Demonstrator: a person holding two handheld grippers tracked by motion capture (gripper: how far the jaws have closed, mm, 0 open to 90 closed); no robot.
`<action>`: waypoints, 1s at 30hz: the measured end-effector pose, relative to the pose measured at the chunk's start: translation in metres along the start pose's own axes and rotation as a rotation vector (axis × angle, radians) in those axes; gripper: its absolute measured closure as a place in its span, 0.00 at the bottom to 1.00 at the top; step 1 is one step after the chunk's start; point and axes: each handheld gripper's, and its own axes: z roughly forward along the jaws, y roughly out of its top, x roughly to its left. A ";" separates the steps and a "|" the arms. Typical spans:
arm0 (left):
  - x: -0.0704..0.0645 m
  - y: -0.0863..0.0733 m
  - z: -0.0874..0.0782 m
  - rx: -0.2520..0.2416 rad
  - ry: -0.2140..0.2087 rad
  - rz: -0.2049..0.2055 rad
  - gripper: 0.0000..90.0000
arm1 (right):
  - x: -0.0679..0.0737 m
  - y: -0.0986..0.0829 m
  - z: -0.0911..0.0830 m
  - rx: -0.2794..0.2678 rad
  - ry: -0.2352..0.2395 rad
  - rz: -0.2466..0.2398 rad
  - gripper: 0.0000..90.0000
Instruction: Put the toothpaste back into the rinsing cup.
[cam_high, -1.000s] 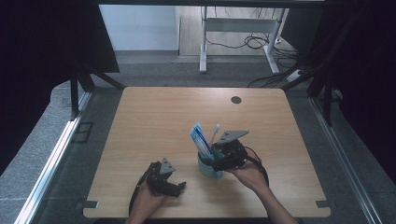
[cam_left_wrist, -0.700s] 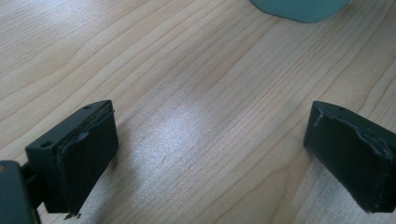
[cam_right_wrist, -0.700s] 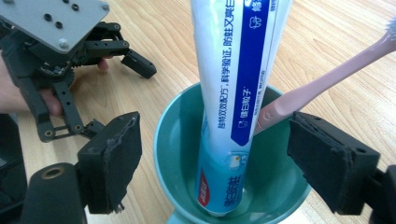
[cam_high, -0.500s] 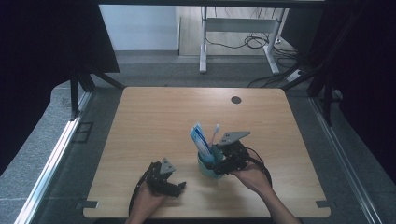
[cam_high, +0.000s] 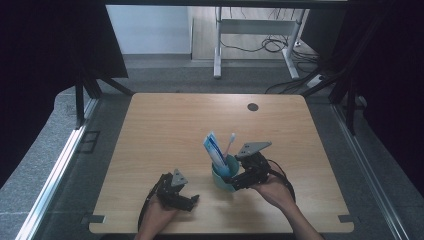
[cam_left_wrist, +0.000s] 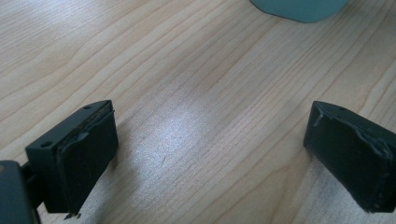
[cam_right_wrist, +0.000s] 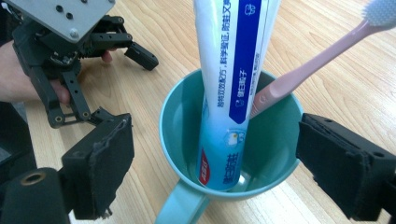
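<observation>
High view: a wooden table (cam_high: 165, 130) with both grippers near its front edge and a cup between them.
Left gripper (cam_high: 187, 199): rests low on the table at the front left, held in the person's left hand (cam_high: 159, 212), its jaws pointing right toward the cup.
Left jaws: spread wide in the left gripper view, with bare wood between them and nothing held; the cup's base shows at the top edge of that view.
Cup (cam_high: 220, 176): teal, upright on the table, just right of the left gripper and right at the tip of the right one; its handle (cam_right_wrist: 180, 205) points toward the right gripper's camera.
Toothpaste tube (cam_high: 215, 152): white and blue, standing in the cup and leaning against its rim.
Toothbrush (cam_high: 229, 145): pink handle with a white head, also in the cup, leaning out to the right of the tube.
Right gripper (cam_high: 239, 184): held in the right hand (cam_high: 272, 187), just right of the cup.
Right jaws: released, one on either side of the cup in the right gripper view, clear of its wall.
</observation>
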 end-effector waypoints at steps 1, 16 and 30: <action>0.000 0.000 0.000 0.000 0.000 0.000 0.03 | 0.000 0.000 0.000 0.003 -0.002 -0.002 0.11; 0.000 0.000 0.000 0.000 0.000 -0.001 0.03 | -0.004 -0.009 -0.013 0.022 -0.040 -0.015 0.01; 0.000 0.000 0.000 -0.002 0.001 0.001 0.03 | -0.013 -0.024 -0.027 0.031 -0.082 -0.003 0.00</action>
